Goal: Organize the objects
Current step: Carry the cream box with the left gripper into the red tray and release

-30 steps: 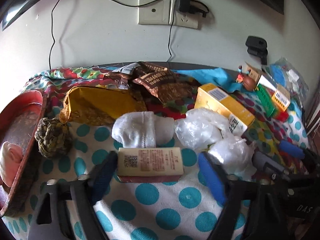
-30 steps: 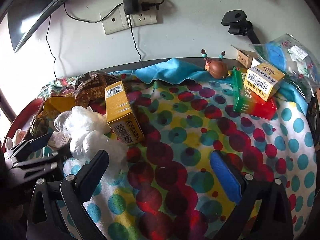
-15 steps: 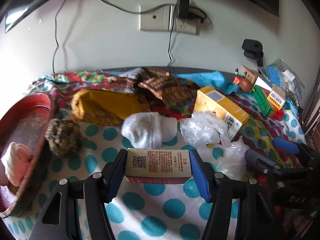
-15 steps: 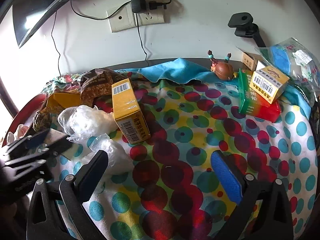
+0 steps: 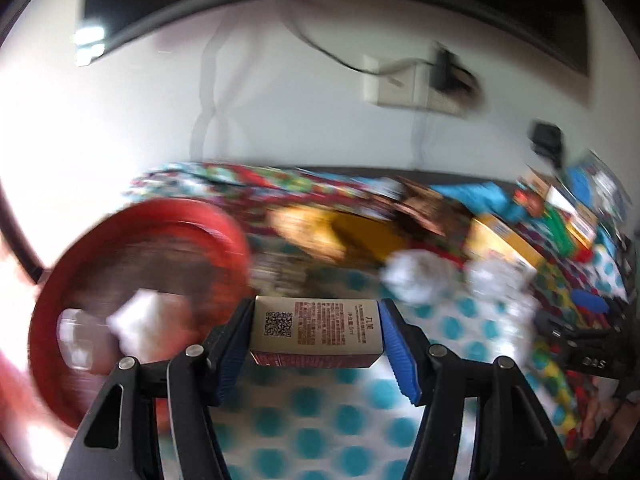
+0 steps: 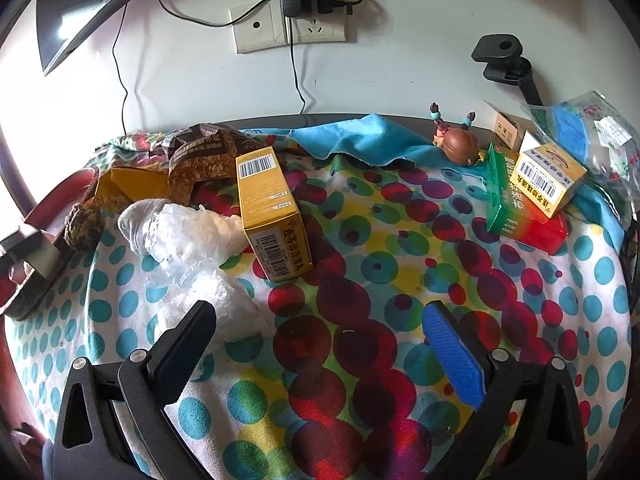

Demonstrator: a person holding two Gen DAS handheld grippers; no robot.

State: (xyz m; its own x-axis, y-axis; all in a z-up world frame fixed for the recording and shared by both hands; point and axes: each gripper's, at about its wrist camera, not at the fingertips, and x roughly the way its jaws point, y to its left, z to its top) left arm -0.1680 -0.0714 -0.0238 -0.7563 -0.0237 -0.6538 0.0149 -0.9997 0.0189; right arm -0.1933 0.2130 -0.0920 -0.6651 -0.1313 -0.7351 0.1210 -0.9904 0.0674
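A small beige carton with a QR code (image 5: 316, 330) hangs clear of the dotted cloth, clamped between the blue pads of my left gripper (image 5: 316, 334), right beside the round red tray (image 5: 132, 264) at the left. A white lump (image 5: 140, 316) lies inside the tray. In the right wrist view that carton (image 6: 34, 254) shows blurred at the far left edge, over the tray rim (image 6: 76, 182). My right gripper (image 6: 320, 332) stands open above the spotted cloth with nothing between its fingers.
A yellow box (image 6: 272, 216), crumpled clear plastic bags (image 6: 192, 236), a knitted ball (image 6: 86, 220) and brown snack packets (image 6: 200, 148) lie left of centre. A green-red box (image 6: 520, 208) with a small yellow box (image 6: 548, 174) on it stands at the right, near a figurine (image 6: 460, 144).
My left gripper has closed on the beige carton, lifted it off the cloth and swung left toward the red tray. The right gripper has hardly moved.
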